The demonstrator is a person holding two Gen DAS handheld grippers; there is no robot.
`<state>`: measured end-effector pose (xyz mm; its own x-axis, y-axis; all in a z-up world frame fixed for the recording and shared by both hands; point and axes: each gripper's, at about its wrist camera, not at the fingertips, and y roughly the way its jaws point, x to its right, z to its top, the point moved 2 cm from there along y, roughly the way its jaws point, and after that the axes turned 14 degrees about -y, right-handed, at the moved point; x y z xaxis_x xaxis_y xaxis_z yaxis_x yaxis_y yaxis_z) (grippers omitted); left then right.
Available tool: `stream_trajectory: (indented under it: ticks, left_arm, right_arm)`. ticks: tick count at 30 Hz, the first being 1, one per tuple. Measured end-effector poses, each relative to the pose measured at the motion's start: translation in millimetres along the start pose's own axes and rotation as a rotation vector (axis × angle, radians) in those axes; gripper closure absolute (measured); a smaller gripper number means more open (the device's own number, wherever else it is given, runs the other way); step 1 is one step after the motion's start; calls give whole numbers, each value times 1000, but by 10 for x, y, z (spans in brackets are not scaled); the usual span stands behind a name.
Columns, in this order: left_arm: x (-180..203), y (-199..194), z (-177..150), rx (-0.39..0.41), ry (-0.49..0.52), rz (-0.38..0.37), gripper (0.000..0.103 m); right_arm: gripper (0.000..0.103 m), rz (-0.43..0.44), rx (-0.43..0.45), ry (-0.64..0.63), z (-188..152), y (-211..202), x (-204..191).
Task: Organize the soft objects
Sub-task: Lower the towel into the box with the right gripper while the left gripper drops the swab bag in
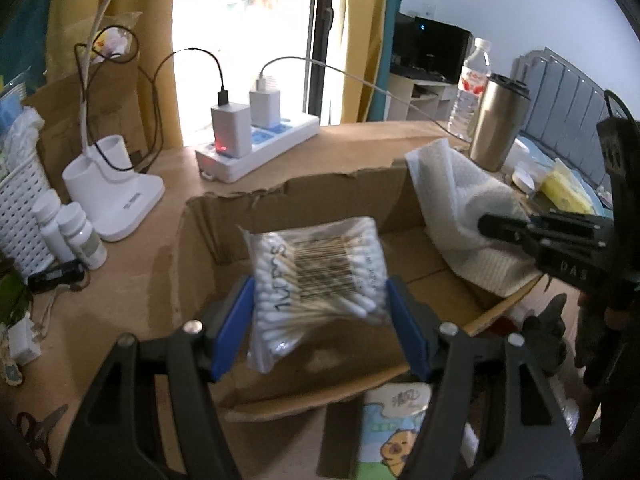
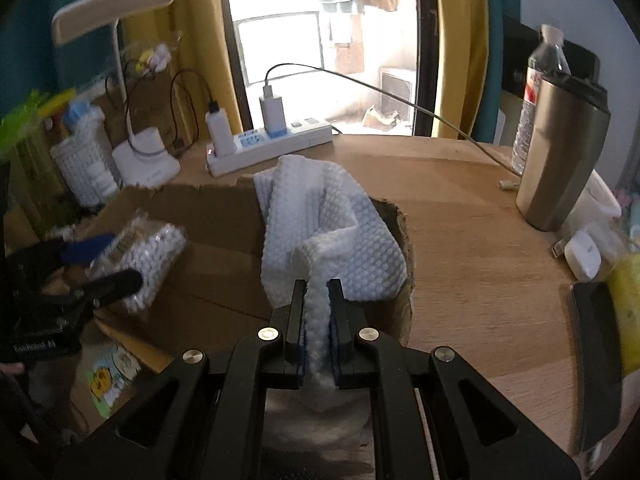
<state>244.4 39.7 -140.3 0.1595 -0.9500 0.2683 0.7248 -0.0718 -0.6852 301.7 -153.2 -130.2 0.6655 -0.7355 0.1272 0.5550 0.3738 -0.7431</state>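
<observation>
My left gripper (image 1: 320, 292) is shut on a clear bag of cotton swabs (image 1: 316, 276) and holds it above the open cardboard box (image 1: 200, 248). The bag also shows in the right wrist view (image 2: 148, 256), at the left over the box (image 2: 224, 216). My right gripper (image 2: 318, 300) is shut on a white textured towel (image 2: 332, 232) that drapes over the box's right wall. In the left wrist view the towel (image 1: 460, 208) lies on the box's right edge, with the right gripper (image 1: 492, 226) on it.
A white power strip (image 1: 260, 148) with chargers and a lamp base (image 1: 116, 200) stand behind the box. A steel tumbler (image 2: 560, 156) and water bottle (image 2: 536, 96) stand at right. A tissue pack (image 1: 396, 428) lies in front of the box. A white basket (image 1: 20, 208) is at left.
</observation>
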Motion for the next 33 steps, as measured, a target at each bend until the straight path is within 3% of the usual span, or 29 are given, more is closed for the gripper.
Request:
stream_trajectory:
  ticks: [6,8,10,12,28,33]
  left_arm:
    - [-25,24,34,-6,-1,1,34]
    - [-24,11,36,-5,-2,1,34]
    - [-27,-7,41,-6,-14,-5,34]
    - [-34,-29,45,-7,-23,-5,34]
    - [44,-453,52,81,-19,6,26]
    - [35,-596,22,103,-36,1,19]
  right_arm:
    - [90,3,-35,-45,-20,-24,-35]
    - [81,13,-31,-51,-22,-51,-45]
    - [64,15,-17,-52,-18,-106,-64]
    - [57,10,-3,-54,-10,-160,-79]
    - [54,-37,69,-51,-10,-609,-142]
    - [54,-47,86,-49,-34,-749,-177]
